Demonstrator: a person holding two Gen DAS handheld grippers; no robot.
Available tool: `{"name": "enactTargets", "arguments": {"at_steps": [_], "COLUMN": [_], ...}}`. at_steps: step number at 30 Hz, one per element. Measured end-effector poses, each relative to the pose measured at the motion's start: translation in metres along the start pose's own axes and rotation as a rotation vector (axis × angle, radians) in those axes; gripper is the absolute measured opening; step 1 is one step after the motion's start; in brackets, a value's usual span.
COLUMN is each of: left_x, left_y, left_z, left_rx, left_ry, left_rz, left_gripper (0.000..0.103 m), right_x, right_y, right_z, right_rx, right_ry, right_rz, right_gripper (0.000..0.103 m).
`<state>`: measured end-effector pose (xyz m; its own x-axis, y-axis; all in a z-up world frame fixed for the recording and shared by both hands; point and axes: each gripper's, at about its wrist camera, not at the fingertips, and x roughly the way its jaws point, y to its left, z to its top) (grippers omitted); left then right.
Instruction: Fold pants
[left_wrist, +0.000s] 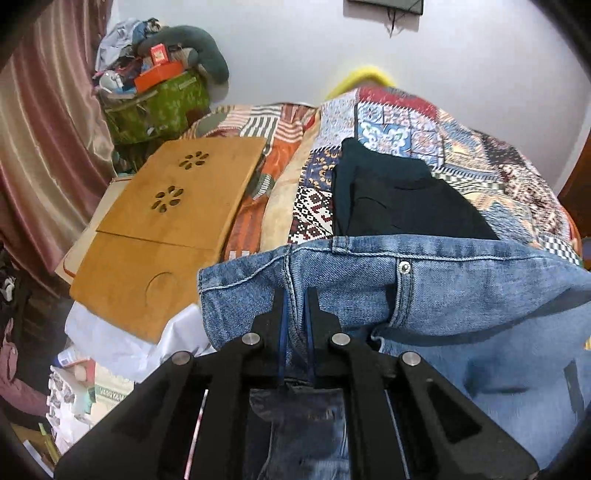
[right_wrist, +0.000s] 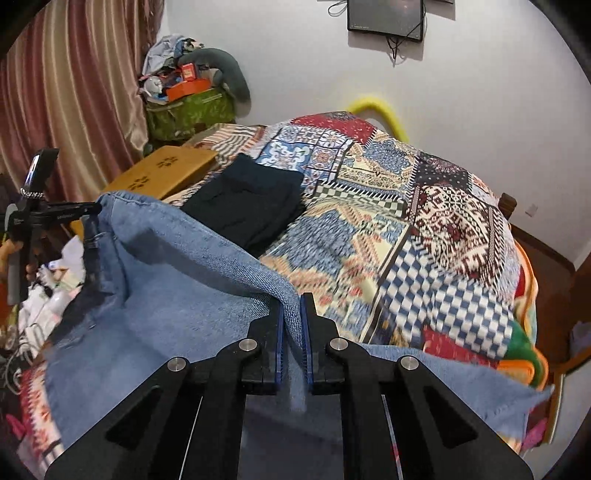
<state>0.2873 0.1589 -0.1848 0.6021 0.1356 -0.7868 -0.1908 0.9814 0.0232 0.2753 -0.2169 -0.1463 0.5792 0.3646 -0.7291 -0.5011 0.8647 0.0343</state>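
Blue jeans (left_wrist: 461, 295) hang between my two grippers above the bed. My left gripper (left_wrist: 296, 295) is shut on the jeans' waistband near a seam, with the metal button (left_wrist: 405, 266) to its right. My right gripper (right_wrist: 291, 301) is shut on the jeans' (right_wrist: 177, 280) edge at the other end. The left gripper (right_wrist: 90, 221) also shows in the right wrist view, at the far left, gripping the cloth. The lower part of the jeans is hidden below both grippers.
A patchwork bedspread (right_wrist: 424, 229) covers the bed. Folded dark pants (left_wrist: 402, 195) (right_wrist: 251, 199) lie on it behind the jeans. A wooden lap tray (left_wrist: 162, 225) lies at the left. A green bag (left_wrist: 159, 107) piled with clutter stands by the curtain (left_wrist: 40, 147). A monitor (right_wrist: 386, 16) hangs on the wall.
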Motion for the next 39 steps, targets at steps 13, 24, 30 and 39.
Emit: {"name": "enactTargets", "arguments": {"at_steps": [13, 24, 30, 39], "left_x": [-0.079, -0.112, -0.115, -0.084], "left_y": [0.014, 0.025, 0.001, -0.052], "left_z": [-0.109, -0.140, -0.105, -0.049], "left_rx": [0.018, 0.013, 0.008, 0.030], "left_ry": [0.006, 0.012, -0.041, -0.043], "left_rz": [-0.021, -0.021, -0.067, -0.123], "left_gripper": [0.009, 0.013, 0.050, 0.075], "right_x": [-0.053, -0.071, -0.106, -0.107], "right_y": [0.051, 0.051, 0.020, -0.078], "right_z": [-0.094, -0.128, -0.122, -0.116], "right_rx": [0.057, 0.174, 0.199, 0.337], "right_ry": [0.027, 0.028, -0.049, -0.015], "right_rz": [0.061, 0.113, -0.005, -0.215], "right_gripper": [0.008, 0.013, 0.025, 0.039]}}
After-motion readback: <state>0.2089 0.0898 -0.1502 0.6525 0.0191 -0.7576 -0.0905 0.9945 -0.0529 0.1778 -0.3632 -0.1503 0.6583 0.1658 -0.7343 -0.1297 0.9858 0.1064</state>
